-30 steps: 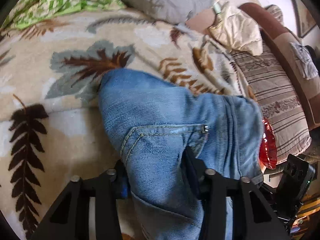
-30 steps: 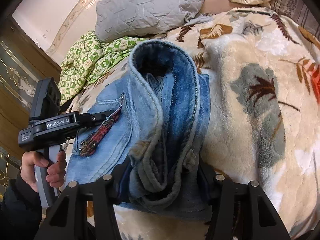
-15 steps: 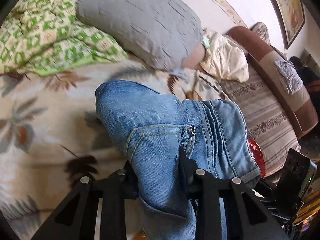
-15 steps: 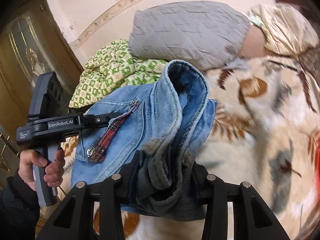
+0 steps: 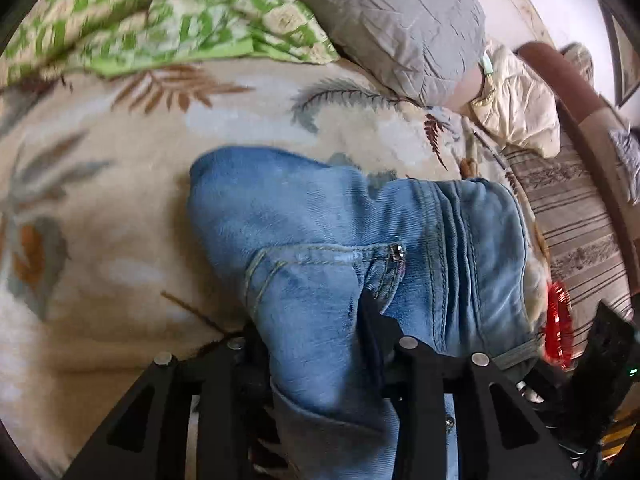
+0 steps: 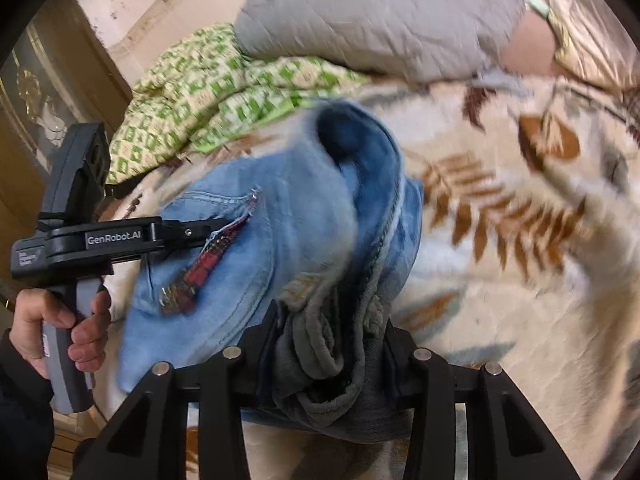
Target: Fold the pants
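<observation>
Light blue jeans (image 5: pixel 340 216) are folded into a thick bundle and held up over the leaf-patterned blanket (image 5: pixel 100 240). My left gripper (image 5: pixel 316 328) pinches the denim just below a back pocket; its jaws are opening slightly, with the cloth still pressed between the pads. My right gripper (image 6: pixel 332 332) is shut on the bunched grey-blue waistband layers of the jeans (image 6: pixel 280 232). In the right wrist view the left gripper (image 6: pixel 192 232) reaches in from the left onto the pocket, with a hand (image 6: pixel 52 328) on its handle. A red plaid tag (image 6: pixel 204 268) hangs off the denim.
A grey quilted pillow (image 5: pixel 400 20) and a green checked quilt (image 5: pixel 160 20) lie at the head of the bed. Cream cloth (image 5: pixel 520 108) and striped bedding (image 5: pixel 580 220) are to the right, beside a red object (image 5: pixel 558 324). A dark wooden door (image 6: pixel 40 100) stands at the left.
Both grippers have carried the folded jeans across the blanket toward the pillows and the green quilt. The grips have stayed on the denim.
</observation>
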Available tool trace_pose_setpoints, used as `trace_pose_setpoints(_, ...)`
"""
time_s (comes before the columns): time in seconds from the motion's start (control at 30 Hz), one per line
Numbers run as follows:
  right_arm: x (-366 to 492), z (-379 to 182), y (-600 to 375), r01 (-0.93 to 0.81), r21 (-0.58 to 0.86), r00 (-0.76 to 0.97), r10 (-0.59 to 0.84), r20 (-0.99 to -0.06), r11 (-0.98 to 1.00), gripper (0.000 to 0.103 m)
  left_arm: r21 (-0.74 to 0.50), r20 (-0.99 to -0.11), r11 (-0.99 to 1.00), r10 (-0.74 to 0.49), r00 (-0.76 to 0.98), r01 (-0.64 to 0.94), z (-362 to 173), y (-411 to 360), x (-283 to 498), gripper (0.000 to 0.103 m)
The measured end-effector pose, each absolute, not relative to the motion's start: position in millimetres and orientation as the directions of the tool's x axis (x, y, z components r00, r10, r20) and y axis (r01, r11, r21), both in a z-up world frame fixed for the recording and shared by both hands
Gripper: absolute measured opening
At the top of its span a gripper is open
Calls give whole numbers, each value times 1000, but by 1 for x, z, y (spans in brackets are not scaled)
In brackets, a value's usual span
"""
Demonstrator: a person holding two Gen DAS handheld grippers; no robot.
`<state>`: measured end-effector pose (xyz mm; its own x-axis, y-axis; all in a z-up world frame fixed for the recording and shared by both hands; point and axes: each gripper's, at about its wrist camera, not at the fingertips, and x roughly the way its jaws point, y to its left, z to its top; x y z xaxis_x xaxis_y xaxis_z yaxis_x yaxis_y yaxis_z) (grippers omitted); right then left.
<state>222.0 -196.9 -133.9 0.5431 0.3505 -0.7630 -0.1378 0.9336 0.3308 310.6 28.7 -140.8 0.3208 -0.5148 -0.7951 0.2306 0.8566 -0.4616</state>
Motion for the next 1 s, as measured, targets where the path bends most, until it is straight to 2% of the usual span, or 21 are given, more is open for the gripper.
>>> trace_pose_setpoints(0.37,219,-142,-200,-122,342,552,350,-756,932,45,-465,-794,857,-515,322,223,-144,32,311,44)
trace_pose_setpoints(0.47,222,-142,-201,-115,354,542,357,-761,928,54,-433,-812,881,-473,341,192,-141,32,309,61)
trace_pose_setpoints(0.53,223,-142,-205,-90,360,538,350,-767,928,75,-416,-823,896,-444,354,156,-137,34,308,78)
trace_pose_setpoints(0.57,223,-142,-208,-78,359,534,343,-773,930,80,-398,-831,908,-418,367,134,-133,36,307,90)
trace_pose_setpoints(0.6,221,-140,-212,-66,354,533,333,-778,933,92,-387,-833,913,-406,377,128,-131,38,305,96)
trace_pose_setpoints(0.63,219,-137,-215,-55,348,538,321,-779,936,99,-379,-828,916,-400,392,135,-125,39,302,97)
trace_pose_setpoints(0.73,211,-124,-220,-75,337,561,319,-764,939,101,-343,-836,924,-382,395,167,-111,40,290,99)
trace_pose_setpoints(1.0,189,-99,-223,-130,269,584,293,-757,954,102,-249,-824,941,-331,461,230,-70,36,238,100)
